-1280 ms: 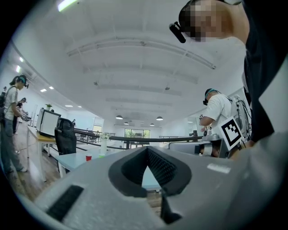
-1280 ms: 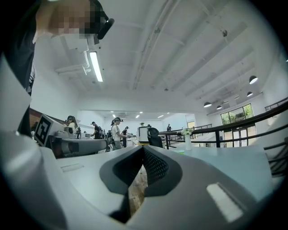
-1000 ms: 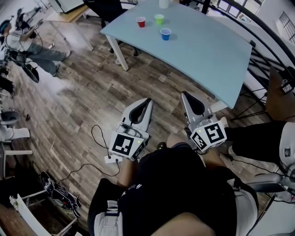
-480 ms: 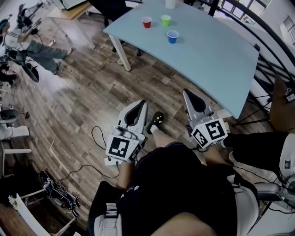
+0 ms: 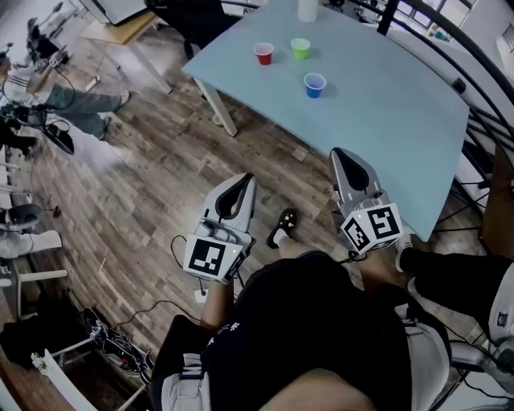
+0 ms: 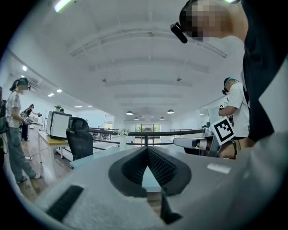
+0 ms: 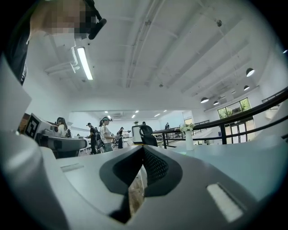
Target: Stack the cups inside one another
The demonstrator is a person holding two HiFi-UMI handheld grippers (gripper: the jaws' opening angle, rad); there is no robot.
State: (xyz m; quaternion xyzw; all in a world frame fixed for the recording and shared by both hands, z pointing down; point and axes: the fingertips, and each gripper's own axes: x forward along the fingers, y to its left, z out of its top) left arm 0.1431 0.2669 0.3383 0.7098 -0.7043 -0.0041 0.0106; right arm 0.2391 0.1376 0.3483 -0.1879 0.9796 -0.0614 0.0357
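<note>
**Facing three separate cups from short of the tabletop**

Nothing is nested yet. The red cup (image 5: 263, 53) and the green cup (image 5: 300, 48) stand upright near each other toward the far side of the pale blue tabletop (image 5: 385, 104). The blue cup (image 5: 315, 83) stands upright a little nearer the person, apart from both. A white vase (image 5: 307, 8) sits beyond them at the far edge.

The left gripper (image 5: 246, 178) and the right gripper (image 5: 340, 152) are held level in front of the body. The left one is over the wooden floor (image 5: 152, 160) and the right one reaches about to the near edge of the tabletop. Both are well apart from the cups. Each gripper view shows its jaws pressed together at the tips with nothing between them.

The step in hand looks like getting within reach, so no cup work can begin until the grippers are over the tabletop.

- Spread the jaws of the working gripper before it reaches any cup, since pressed-together tips would likely knock it over.
- The blue cup is nearest and seems the natural one to lift first.
- Pinch it by one side of its wall near the rim, and lightly, because such cups probably flex.
- Carry it over the red or green cup, line up the mouths, and lower it straight down.
- The other gripper could steady the receiving cup so it does not slide.
</note>
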